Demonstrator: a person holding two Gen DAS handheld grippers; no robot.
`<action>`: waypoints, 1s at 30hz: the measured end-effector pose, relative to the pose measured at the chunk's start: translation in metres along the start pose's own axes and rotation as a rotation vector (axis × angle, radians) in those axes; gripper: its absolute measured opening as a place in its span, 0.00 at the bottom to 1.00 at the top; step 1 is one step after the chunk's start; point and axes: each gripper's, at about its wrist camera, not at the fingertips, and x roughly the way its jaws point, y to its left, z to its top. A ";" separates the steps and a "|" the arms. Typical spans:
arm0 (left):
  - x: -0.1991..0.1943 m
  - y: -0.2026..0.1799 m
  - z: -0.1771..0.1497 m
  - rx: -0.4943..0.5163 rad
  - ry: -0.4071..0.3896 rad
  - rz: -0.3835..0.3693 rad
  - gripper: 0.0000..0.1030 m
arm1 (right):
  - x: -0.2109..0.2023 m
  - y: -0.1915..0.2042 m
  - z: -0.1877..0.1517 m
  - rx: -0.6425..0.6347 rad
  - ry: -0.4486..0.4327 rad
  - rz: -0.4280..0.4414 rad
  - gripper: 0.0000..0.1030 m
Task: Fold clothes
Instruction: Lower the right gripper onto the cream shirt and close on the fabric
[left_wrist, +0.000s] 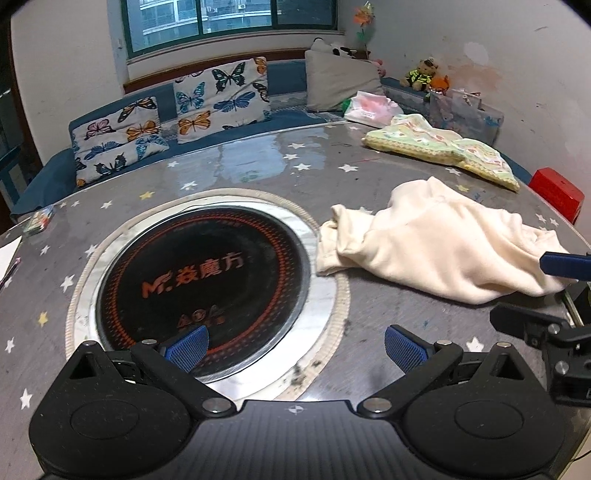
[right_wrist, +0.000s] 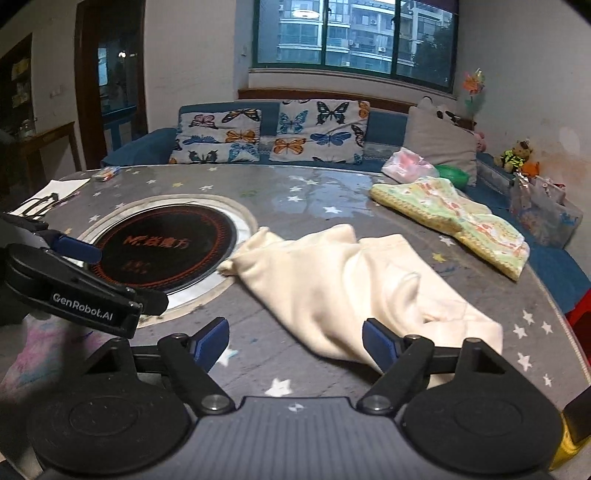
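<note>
Both grippers empty, cream garment not yet gripped

Left gripper (left_wrist: 295, 349) gapes over the hob (left_wrist: 201, 280); right gripper (right_wrist: 295, 341), jaws wide, nears the crumpled cream garment (right_wrist: 354, 291) on the table (right_wrist: 258, 347). Next, I judge: pinch an edge, spread flat. Beyond, a patterned cloth (right_wrist: 454, 218). No containers discernible.

"GenRobot.AI" on left gripper (right_wrist: 83, 312), "Mr." on cooktop (left_wrist: 199, 280)

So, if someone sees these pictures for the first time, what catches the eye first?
Probably the crumpled cream garment lying on the star-patterned table, just ahead of the open right tongs. Next, the round black cooktop set into the table, beyond the open left tongs. A patterned yellow-green cloth lies farther back.
</note>
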 end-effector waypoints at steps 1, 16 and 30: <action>0.001 -0.001 0.002 0.003 -0.002 0.001 1.00 | 0.001 -0.003 0.002 0.003 -0.002 -0.004 0.77; 0.019 -0.011 0.031 0.035 -0.015 -0.039 0.90 | 0.043 -0.039 0.041 0.035 0.006 -0.050 0.65; 0.044 -0.014 0.042 0.046 0.019 -0.103 0.51 | 0.099 -0.053 0.065 0.063 0.071 -0.005 0.59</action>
